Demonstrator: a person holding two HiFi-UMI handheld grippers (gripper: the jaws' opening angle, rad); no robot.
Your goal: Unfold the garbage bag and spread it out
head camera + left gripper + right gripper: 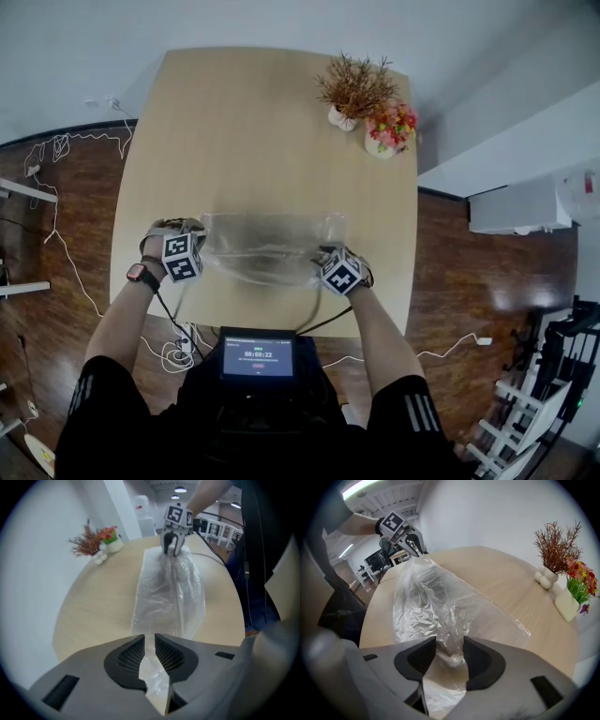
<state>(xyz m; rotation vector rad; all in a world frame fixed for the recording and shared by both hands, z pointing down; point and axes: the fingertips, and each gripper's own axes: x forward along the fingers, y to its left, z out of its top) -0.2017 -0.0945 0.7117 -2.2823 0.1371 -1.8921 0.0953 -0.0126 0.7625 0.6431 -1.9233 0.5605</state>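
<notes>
A clear, crinkled garbage bag (272,246) lies stretched sideways on the wooden table (253,122) near its front edge, between my two grippers. My left gripper (208,247) is at the bag's left end. In the left gripper view its jaws (149,641) stand almost together, with a strip of the bag's film (168,588) pinched between them. My right gripper (324,257) is at the bag's right end. In the right gripper view its jaws (449,651) stand wide apart, and loose bunched film (436,602) lies between them without pressing on both pads.
A dried brown plant in a white vase (352,89) and a pot of coloured flowers (389,131) stand at the table's far right. A small screen (258,354) hangs at the person's chest. Cables (173,354) trail on the wooden floor to the left.
</notes>
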